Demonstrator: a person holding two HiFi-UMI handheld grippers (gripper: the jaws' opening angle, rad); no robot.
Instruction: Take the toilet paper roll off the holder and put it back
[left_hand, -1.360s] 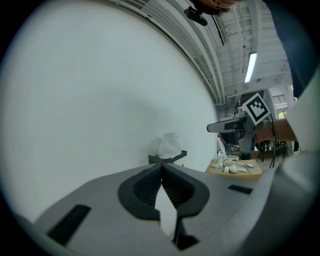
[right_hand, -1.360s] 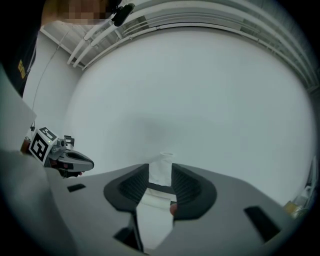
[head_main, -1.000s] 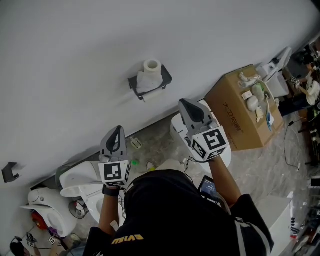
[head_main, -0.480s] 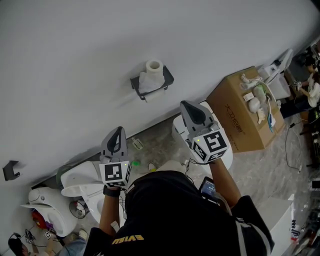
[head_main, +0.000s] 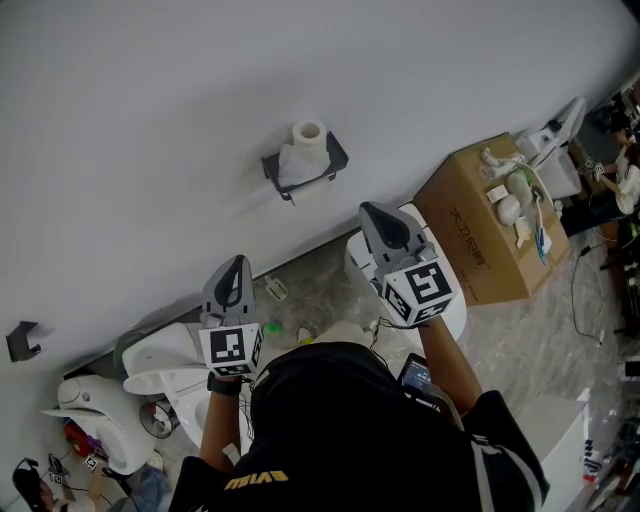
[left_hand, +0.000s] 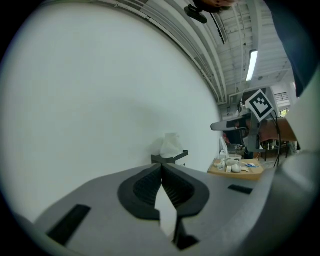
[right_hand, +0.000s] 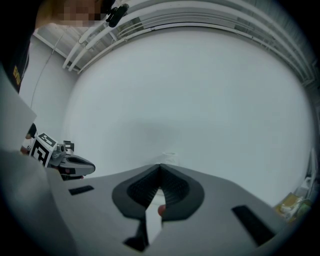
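1. On the far wall, in the head view, the toilet paper roll (head_main: 307, 132) sits on the black holder (head_main: 334, 156), well apart from both grippers.
2. Left gripper view: the left gripper (left_hand: 161, 166) has its jaws closed together, empty.
3. Right gripper view: the right gripper (right_hand: 160, 166) has its jaws closed too, holding nothing. The roll is probably light and soft, so take it gently by its sides.

Print on cardboard box (head_main: 470, 240) and shirt (head_main: 340, 420) unreadable.
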